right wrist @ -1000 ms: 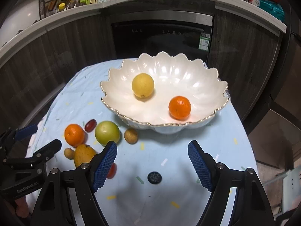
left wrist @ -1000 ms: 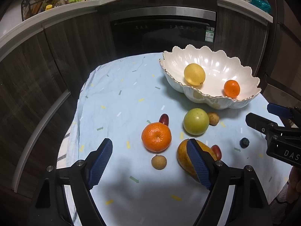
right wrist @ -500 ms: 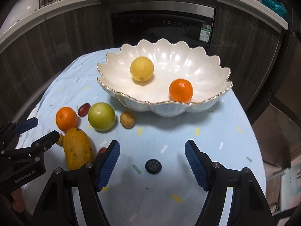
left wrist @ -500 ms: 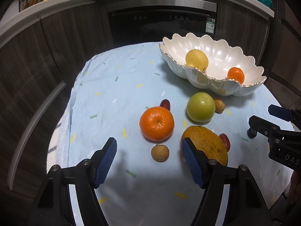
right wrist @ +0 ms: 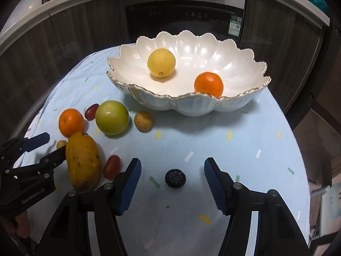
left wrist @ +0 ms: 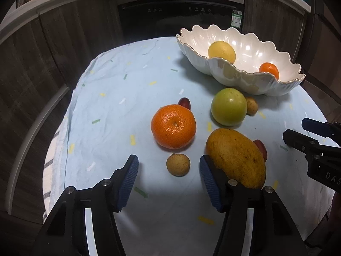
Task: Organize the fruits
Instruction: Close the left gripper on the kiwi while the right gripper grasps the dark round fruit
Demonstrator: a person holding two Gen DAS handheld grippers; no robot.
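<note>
- Left claw gapes open low in the frame, a small brown fruit between its pads, nothing gripped.
- Right claw is open around a dark berry.
- Mango lies on the table; the bowl, upper centre, holds a lemon.

Light falls from overhead, glaring off the white bowl and laying soft shadows under fruit on the pale surface. Cabinets sit dim; fisheye bending and dark vignetting mark the edges.
</note>
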